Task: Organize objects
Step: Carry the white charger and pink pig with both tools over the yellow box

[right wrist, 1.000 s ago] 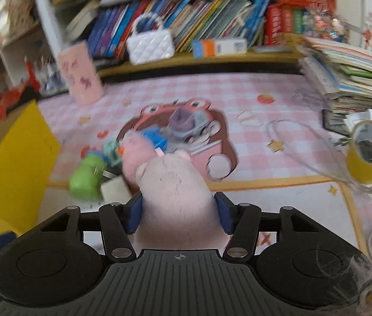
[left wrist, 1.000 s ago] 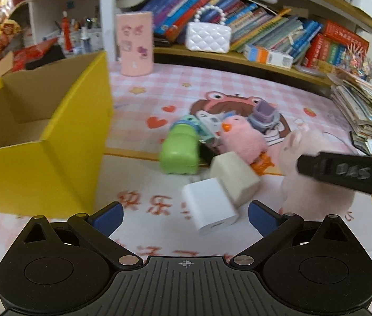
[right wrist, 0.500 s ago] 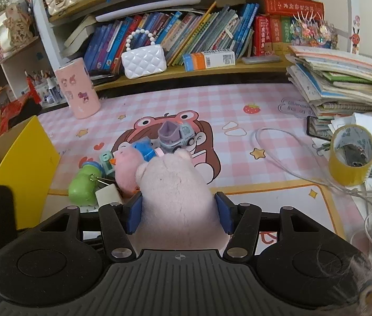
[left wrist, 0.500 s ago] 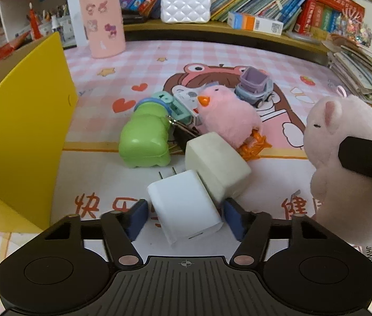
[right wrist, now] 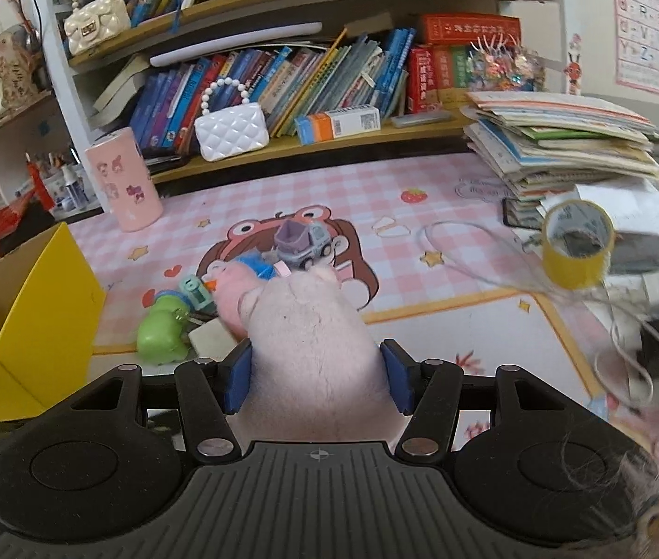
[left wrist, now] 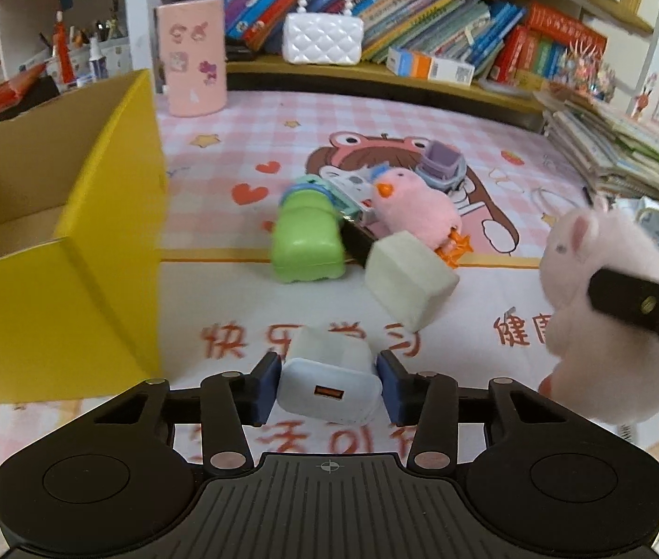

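Note:
My left gripper is closing its jaws around a white USB charger, and both blue pads touch its sides, just above the pink mat. My right gripper is shut on a pink plush pig, held off the mat; in the left wrist view the pig hangs at the right. An open yellow box stands at the left. Between them lie a green toy, a pink chick, a cream block and a purple toy truck.
A pink cup and a white quilted purse stand at the back by the bookshelf. At the right are a stack of books, a yellow tape roll and a loose white cable.
My left gripper moved in on the white charger, narrowed from wide open until its pads met the charger's sides, then drew it away from the cream block. The right gripper shifted a little with the pig.

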`<state>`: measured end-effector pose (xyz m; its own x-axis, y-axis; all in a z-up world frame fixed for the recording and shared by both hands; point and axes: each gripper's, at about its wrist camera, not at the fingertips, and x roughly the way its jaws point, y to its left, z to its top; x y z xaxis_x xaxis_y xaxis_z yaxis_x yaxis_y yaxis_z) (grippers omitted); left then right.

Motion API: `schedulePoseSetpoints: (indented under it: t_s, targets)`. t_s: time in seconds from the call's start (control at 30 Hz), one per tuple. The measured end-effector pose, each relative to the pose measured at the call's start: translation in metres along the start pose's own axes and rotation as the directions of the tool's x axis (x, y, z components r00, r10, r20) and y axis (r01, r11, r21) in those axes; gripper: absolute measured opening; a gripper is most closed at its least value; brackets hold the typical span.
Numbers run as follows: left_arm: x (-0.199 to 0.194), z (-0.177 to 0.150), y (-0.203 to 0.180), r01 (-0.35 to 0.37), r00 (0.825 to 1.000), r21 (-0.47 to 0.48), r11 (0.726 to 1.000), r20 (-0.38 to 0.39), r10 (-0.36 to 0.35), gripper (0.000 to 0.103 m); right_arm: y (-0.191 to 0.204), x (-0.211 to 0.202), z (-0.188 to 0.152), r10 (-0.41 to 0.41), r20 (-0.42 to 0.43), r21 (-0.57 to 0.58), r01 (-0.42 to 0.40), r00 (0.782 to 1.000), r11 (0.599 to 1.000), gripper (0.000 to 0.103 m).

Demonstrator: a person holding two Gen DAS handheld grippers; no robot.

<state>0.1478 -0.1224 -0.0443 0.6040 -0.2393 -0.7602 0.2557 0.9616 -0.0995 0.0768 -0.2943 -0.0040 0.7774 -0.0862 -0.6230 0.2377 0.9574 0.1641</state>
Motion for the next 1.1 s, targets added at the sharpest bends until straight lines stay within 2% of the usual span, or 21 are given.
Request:
schedulePoseSetpoints:
  t_s: [0.23,0.5,0.6,0.9,1.1]
  targets:
    - [-0.03,-0.017,0.042,0.038,0.999,0.002,0.999,0.031,-0.038,0.043,0.041,-0.02,-0.025,-0.016,0.001,0.016,0.016,1.0,1.0,0.054]
    - [-0.085,-0.035,0.079,0.075,0.989,0.016,0.997,0.125,-0.076,0.043,0.086,-0.035,-0.053,-0.006,-0.04,0.03,0.007,0.999,1.0,0.054]
    - [-0.097,-0.043,0.094,0.055,0.988,0.027,0.998,0.143,-0.058,0.043,0.104,-0.042,-0.062,0.013,-0.033,0.028,-0.012,0.999,1.0,0.054]
    - [-0.136,-0.073,0.152,-0.021,0.985,-0.063,0.998,0.167,0.032,0.043,0.166,-0.053,-0.085,0.124,-0.06,-0.047,-0.126,0.99,0.991,0.054]
    - [-0.16,-0.088,0.183,-0.072,0.978,-0.127,0.989,0.187,0.096,0.043,0.2,-0.059,-0.096,0.187,-0.089,-0.093,-0.195,0.978,0.976,0.054]
